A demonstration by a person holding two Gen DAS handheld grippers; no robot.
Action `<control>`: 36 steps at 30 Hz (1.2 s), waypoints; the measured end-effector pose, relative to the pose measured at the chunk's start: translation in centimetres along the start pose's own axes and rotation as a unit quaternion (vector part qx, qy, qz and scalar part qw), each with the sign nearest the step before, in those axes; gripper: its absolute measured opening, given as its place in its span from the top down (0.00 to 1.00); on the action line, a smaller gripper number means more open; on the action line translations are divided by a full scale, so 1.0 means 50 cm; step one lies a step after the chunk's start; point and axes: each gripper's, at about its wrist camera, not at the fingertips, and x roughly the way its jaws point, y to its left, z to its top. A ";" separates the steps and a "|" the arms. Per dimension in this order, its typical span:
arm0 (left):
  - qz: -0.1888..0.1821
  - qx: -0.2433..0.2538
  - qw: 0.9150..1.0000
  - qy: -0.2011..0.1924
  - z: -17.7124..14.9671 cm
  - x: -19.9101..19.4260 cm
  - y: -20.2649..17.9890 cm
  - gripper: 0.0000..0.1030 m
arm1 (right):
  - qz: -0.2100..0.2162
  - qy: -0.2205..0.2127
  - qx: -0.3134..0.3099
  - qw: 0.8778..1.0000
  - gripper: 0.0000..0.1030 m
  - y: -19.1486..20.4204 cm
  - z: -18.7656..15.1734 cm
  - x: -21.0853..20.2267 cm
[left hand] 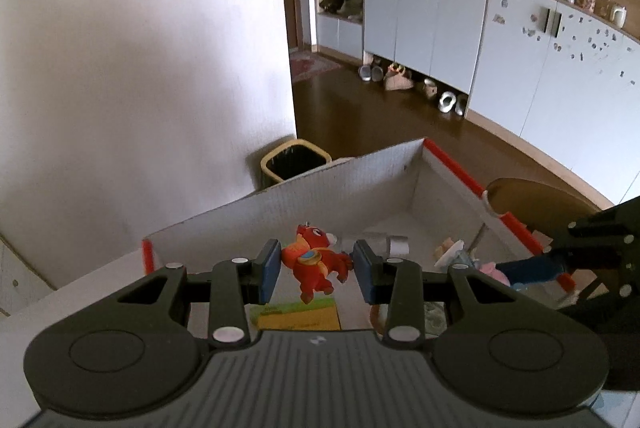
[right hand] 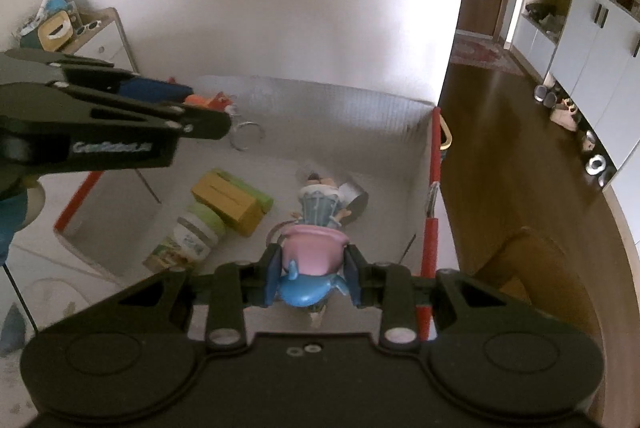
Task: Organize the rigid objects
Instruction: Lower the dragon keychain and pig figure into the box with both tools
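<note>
My left gripper [left hand: 316,268] is shut on a red and orange toy figure [left hand: 316,262] and holds it above the open white cardboard box [left hand: 280,212]. My right gripper [right hand: 312,270] is shut on a pink and blue toy figure [right hand: 310,268] over the same box [right hand: 320,100]. Inside the box lie a yellow and green carton [right hand: 232,200], a white jar with a green lid [right hand: 198,230] and a doll in a blue dress [right hand: 322,202]. The left gripper also shows at the left of the right wrist view [right hand: 212,108], with the red toy and a key ring [right hand: 246,136] hanging from it.
The box has red edge tape [right hand: 430,244] on its right rim. A yellow-rimmed black bin [left hand: 294,160] stands by the white wall behind the box. A wooden chair [left hand: 536,200] is to the right. A small white cabinet [right hand: 100,40] stands at the far left.
</note>
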 end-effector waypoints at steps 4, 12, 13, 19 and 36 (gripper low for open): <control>0.003 0.005 1.000 0.014 -0.004 0.040 -0.002 0.62 | -0.001 0.010 -0.006 1.000 0.69 0.002 0.006 0.030; 0.011 -0.003 0.999 0.041 -0.012 0.094 0.013 0.62 | 0.005 0.022 -0.011 1.000 0.69 0.000 0.009 0.068; 0.013 -0.005 0.999 0.045 -0.012 0.102 0.016 0.62 | 0.004 0.023 -0.012 1.000 0.69 0.000 0.010 0.072; 0.018 -0.024 0.997 0.070 -0.007 0.139 0.033 0.62 | -0.002 0.029 0.007 1.000 0.69 -0.013 0.017 0.097; 0.006 -0.023 0.986 0.165 -0.006 0.207 0.031 0.62 | 0.000 0.027 0.037 0.999 0.68 -0.023 0.027 0.111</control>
